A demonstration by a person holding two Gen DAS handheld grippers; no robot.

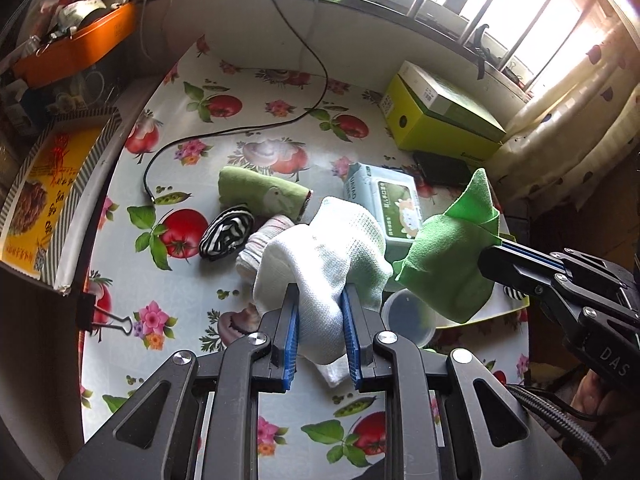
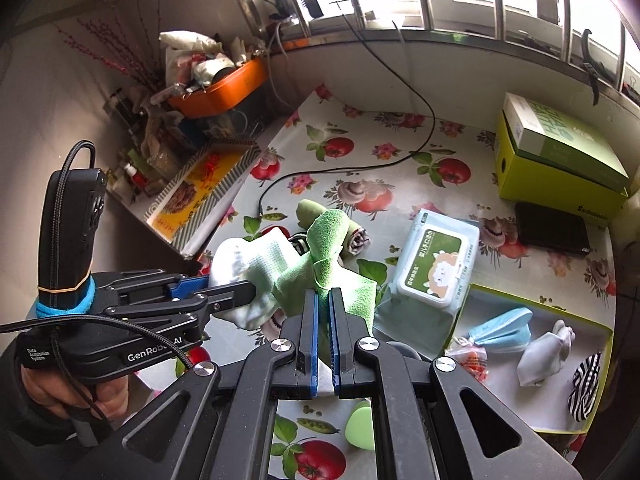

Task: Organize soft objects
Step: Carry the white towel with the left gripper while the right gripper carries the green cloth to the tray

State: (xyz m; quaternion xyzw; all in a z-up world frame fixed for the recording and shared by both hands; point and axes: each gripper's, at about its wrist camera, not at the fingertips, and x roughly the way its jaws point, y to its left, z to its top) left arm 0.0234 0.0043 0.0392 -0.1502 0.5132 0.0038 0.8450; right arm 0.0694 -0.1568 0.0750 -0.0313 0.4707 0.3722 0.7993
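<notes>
My left gripper [image 1: 320,296] is shut on a white knit cloth [image 1: 332,252] and holds it above the table; it also shows in the right wrist view [image 2: 256,268]. My right gripper [image 2: 324,294] is shut on a bright green cloth [image 2: 332,264], also seen in the left wrist view [image 1: 448,256]. On the table lie a rolled green towel [image 1: 260,194], a black-and-white striped sock [image 1: 226,232] and a red-striped white sock [image 1: 260,244]. A shallow yellow-green tray [image 2: 540,428] at the right holds a blue mask [image 2: 504,330], a grey cloth [image 2: 540,356] and a striped sock [image 2: 584,388].
A wet-wipes pack [image 2: 436,264] lies by the tray. A yellow-green box [image 2: 560,160] and a black case [image 2: 552,228] stand at the back right. A black cable [image 1: 240,132] crosses the floral tablecloth. A clear plastic cup [image 1: 408,316] sits under the cloths. An orange bin [image 1: 76,44] is far left.
</notes>
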